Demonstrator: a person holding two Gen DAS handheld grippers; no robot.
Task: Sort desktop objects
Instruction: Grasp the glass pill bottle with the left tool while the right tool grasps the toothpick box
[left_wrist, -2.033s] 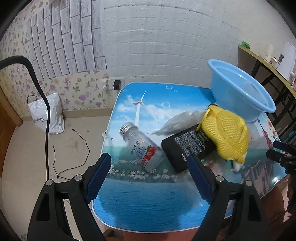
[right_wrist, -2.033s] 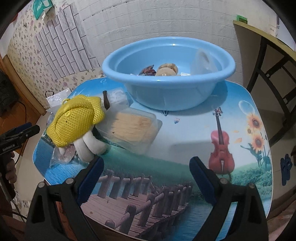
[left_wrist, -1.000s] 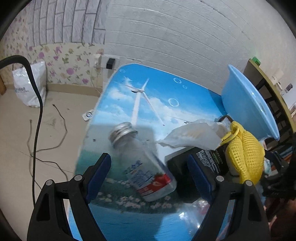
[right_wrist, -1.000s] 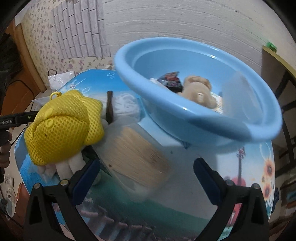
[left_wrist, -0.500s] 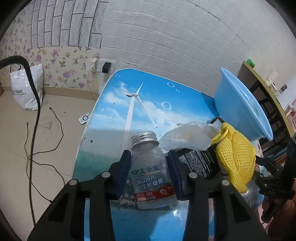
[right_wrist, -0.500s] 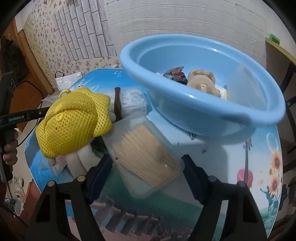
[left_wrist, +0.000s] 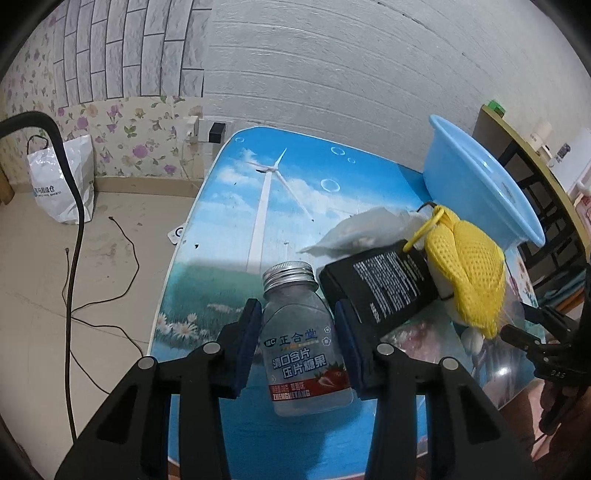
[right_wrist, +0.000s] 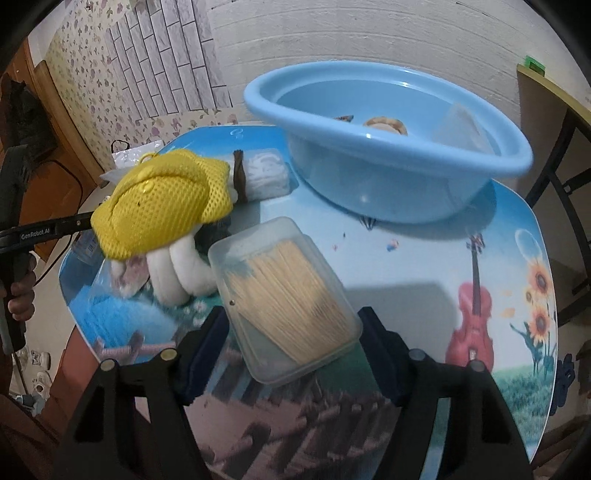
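Observation:
My left gripper (left_wrist: 299, 343) is shut on a clear candy bottle (left_wrist: 303, 347) with a silver cap, lifted off the picture-printed table (left_wrist: 258, 206). My right gripper (right_wrist: 291, 343) is shut on a clear box of toothpicks (right_wrist: 284, 295), held just above the table (right_wrist: 424, 258). A blue basin (right_wrist: 388, 155) at the back holds a small plush toy and other items. A yellow mesh mushroom toy (right_wrist: 162, 203) lies left of the box; it also shows in the left wrist view (left_wrist: 465, 269).
A black box (left_wrist: 380, 280) and a white plastic bag (left_wrist: 362, 229) lie beside the mushroom toy. A white roll (right_wrist: 266, 173) lies behind it. A clear packet (right_wrist: 122, 280) lies under the toy. Cables and a white bag (left_wrist: 62, 184) are on the floor. A wooden shelf (left_wrist: 535, 158) stands at the right.
My left gripper closed on the bottle and raised it upright. My right gripper closed on the toothpick box and lifted it slightly.

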